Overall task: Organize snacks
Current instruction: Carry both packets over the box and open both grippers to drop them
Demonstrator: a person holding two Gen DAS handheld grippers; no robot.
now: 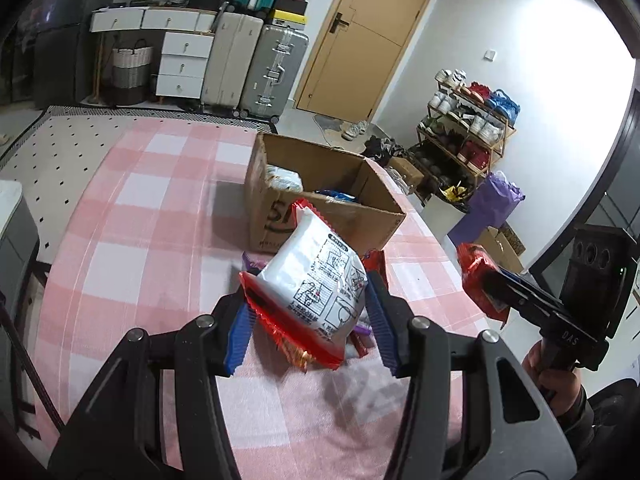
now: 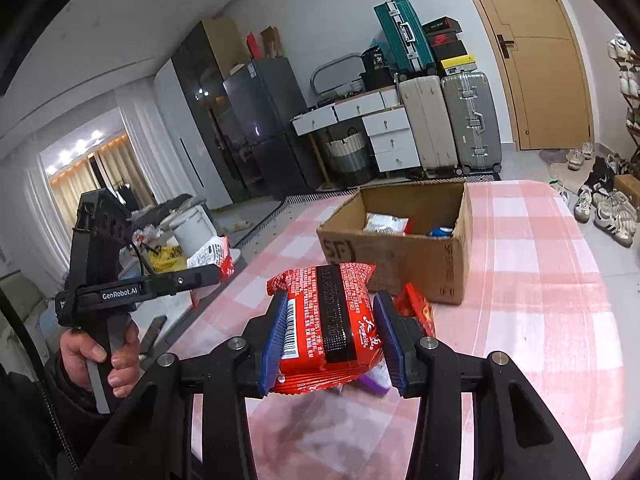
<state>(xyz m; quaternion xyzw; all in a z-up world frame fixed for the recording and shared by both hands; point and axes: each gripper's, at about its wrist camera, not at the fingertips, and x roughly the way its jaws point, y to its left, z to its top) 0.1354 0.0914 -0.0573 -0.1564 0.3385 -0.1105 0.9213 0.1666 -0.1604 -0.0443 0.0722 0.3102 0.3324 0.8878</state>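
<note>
The left gripper (image 1: 310, 312) has its fingers pinching a white snack packet (image 1: 316, 280) above the pink-checked worktop (image 1: 160, 216). The right gripper (image 2: 330, 338) pinches a red snack packet (image 2: 324, 320), near the open cardboard box (image 2: 400, 256)
</note>
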